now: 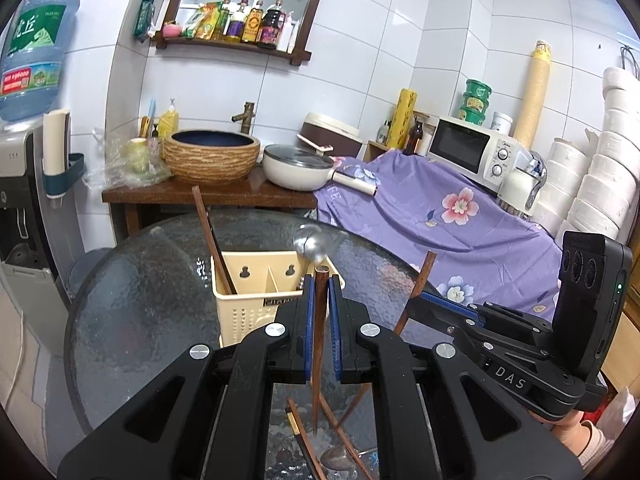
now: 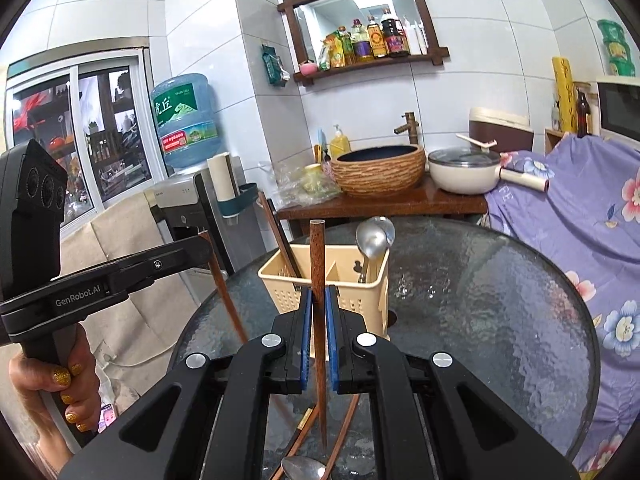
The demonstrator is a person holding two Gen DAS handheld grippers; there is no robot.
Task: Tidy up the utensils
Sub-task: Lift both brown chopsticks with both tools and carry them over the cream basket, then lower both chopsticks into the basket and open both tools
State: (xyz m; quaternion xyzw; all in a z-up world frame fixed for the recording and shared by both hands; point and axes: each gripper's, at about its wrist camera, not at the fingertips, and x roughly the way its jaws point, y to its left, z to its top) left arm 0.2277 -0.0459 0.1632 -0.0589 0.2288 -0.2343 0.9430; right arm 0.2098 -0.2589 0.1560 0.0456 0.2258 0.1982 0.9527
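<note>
A cream utensil caddy [image 1: 248, 300] [image 2: 360, 280] stands on the round glass table [image 1: 140, 300] [image 2: 500, 300]. It holds wooden chopsticks [image 1: 210, 236] [image 2: 280, 240] in its left part and a steel ladle [image 1: 312, 244] [image 2: 374, 240] in its right part. My left gripper [image 1: 319, 284] is shut on an upright wooden chopstick [image 1: 318, 360]. My right gripper [image 2: 319, 296] is shut on another upright wooden chopstick [image 2: 318, 320]. Both are held just in front of the caddy. More chopsticks [image 1: 344, 440] [image 2: 344, 424] and a spoon [image 2: 304, 470] [image 1: 336, 458] lie on the table below.
A wooden counter [image 1: 208, 194] behind the table bears a basin sink [image 1: 212, 156] and a white pan [image 1: 298, 166]. A purple flowered cloth [image 1: 440, 216] covers the right side, with a microwave [image 1: 472, 150]. A water dispenser [image 1: 24, 184] stands at the left.
</note>
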